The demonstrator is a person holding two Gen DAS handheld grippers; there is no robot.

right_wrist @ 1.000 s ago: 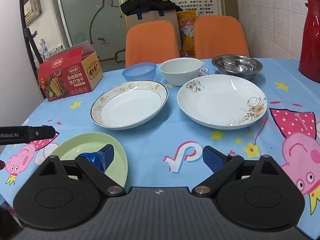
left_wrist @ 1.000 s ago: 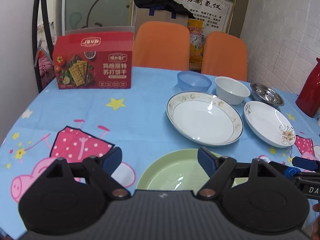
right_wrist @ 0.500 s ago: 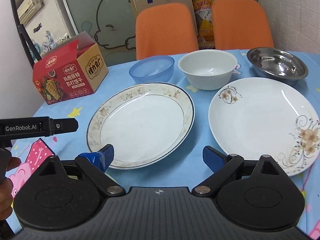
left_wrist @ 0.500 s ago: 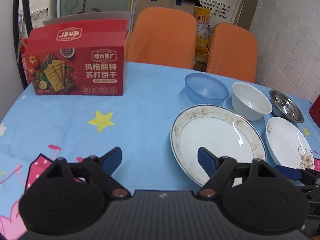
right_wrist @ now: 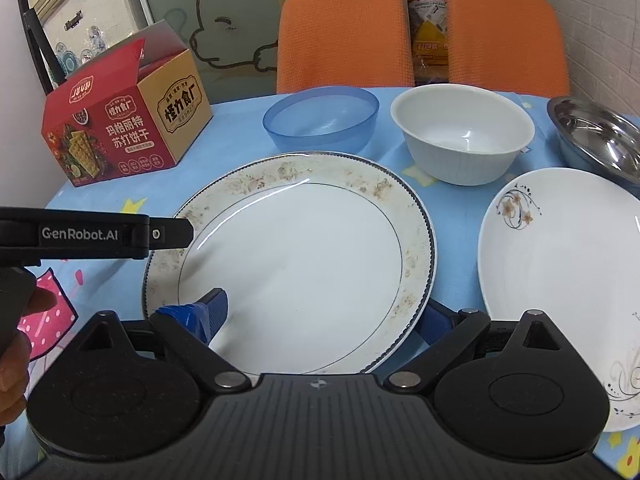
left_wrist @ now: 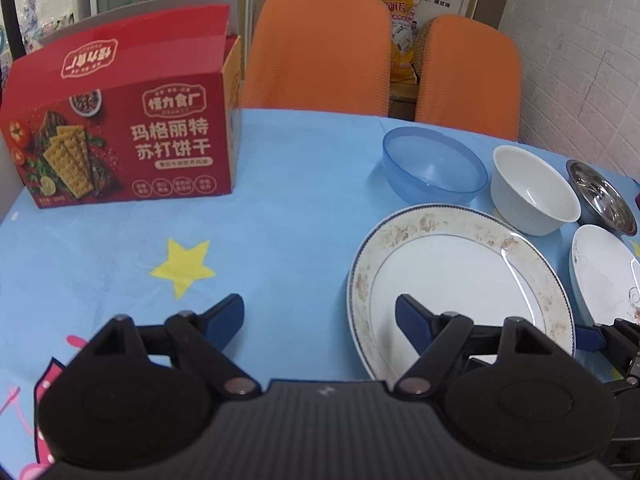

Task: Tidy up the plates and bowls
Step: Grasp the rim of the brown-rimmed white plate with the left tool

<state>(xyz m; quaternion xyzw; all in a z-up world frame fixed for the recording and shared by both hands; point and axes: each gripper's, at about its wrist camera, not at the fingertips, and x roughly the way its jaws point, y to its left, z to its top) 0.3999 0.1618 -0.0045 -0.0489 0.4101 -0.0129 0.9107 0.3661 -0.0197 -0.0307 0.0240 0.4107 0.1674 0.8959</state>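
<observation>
A gold-rimmed white plate (right_wrist: pixel 296 264) lies on the blue tablecloth; it also shows in the left wrist view (left_wrist: pixel 460 288). Behind it stand a blue plastic bowl (right_wrist: pixel 320 120), a white bowl (right_wrist: pixel 460 140) and a steel bowl (right_wrist: pixel 596 140). A floral white plate (right_wrist: pixel 568 280) lies to the right. My right gripper (right_wrist: pixel 320 320) is open, its fingers straddling the near rim of the gold-rimmed plate. My left gripper (left_wrist: pixel 320 316) is open and empty at that plate's left rim.
A red cracker box (left_wrist: pixel 120 132) stands at the back left of the table. Two orange chairs (left_wrist: pixel 320 48) stand behind the table. The white brick wall is at the right.
Both grippers have moved forward over the table toward the gold-rimmed plate. The green plate that was under them has left both views. Both jaws stay open.
</observation>
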